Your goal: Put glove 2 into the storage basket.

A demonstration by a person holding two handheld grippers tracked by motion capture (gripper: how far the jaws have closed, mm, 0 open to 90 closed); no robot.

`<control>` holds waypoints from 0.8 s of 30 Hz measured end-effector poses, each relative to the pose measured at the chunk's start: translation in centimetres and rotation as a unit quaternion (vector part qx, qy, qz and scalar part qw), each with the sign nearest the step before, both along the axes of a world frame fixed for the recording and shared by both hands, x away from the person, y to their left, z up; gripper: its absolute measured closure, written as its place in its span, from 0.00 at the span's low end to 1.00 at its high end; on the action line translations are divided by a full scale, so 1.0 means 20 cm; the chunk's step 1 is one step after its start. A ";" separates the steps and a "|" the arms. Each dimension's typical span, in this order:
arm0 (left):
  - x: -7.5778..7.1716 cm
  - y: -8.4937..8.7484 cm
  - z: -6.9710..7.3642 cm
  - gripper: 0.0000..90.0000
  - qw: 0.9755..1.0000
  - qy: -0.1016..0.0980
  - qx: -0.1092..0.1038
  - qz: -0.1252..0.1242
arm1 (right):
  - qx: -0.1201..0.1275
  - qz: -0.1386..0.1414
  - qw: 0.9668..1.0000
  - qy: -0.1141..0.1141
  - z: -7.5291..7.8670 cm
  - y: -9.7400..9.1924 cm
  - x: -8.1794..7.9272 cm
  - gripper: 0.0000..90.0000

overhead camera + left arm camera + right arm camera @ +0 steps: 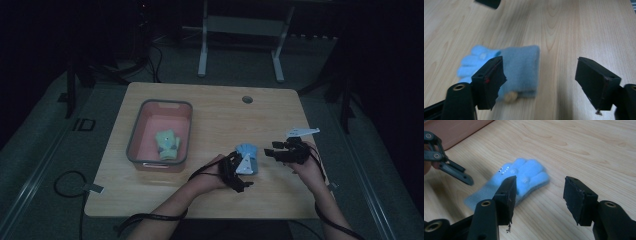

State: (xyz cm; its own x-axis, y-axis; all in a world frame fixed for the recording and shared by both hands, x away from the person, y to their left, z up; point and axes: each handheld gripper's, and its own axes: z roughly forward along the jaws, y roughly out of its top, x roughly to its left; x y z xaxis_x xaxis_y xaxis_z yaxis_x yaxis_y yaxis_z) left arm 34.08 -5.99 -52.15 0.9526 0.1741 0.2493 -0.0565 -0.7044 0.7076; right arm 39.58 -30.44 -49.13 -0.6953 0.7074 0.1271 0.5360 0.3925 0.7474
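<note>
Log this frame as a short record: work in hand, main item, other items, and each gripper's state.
work in hand: both grippers at a blue glove lying flat on the wooden table
left gripper: jaws open, beside the glove's cuff end, nothing clamped
right gripper: jaws open, by the glove's finger end, nothing clamped
other items: pink bin with grey rim, at table left, holding a green glove

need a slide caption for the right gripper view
Right tool open above a fuzzy light-blue knit glove lying flat on the pale wooden table.
</note>
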 end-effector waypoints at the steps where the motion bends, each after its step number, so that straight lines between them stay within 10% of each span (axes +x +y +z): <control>1: 0.02 -0.03 -0.01 0.26 1.000 0.003 0.008 -0.006 | -0.003 0.000 1.000 0.005 0.00 0.01 0.01 0.51; 12: 0.10 -0.09 -0.11 0.37 0.998 0.004 0.057 0.009 | -0.001 -0.009 0.999 0.031 -0.05 0.09 0.08 0.51; 19: 0.13 -0.09 -0.12 0.75 0.998 -0.006 0.060 0.013 | -0.003 -0.034 0.996 0.077 -0.14 0.19 0.14 0.49; 24: 0.14 -0.08 -0.12 0.80 0.998 0.000 0.056 0.008 | -0.009 -0.056 0.994 0.096 -0.19 0.21 0.15 0.46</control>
State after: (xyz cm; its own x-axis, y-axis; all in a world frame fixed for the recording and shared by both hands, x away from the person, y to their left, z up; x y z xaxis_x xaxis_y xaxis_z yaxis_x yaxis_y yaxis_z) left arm 36.90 -7.62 -54.51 0.9498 0.1611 0.2682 -0.0443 -0.7794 0.6250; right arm 42.59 -26.25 -52.88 -0.5764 0.7822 0.2363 0.7091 0.3351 0.6204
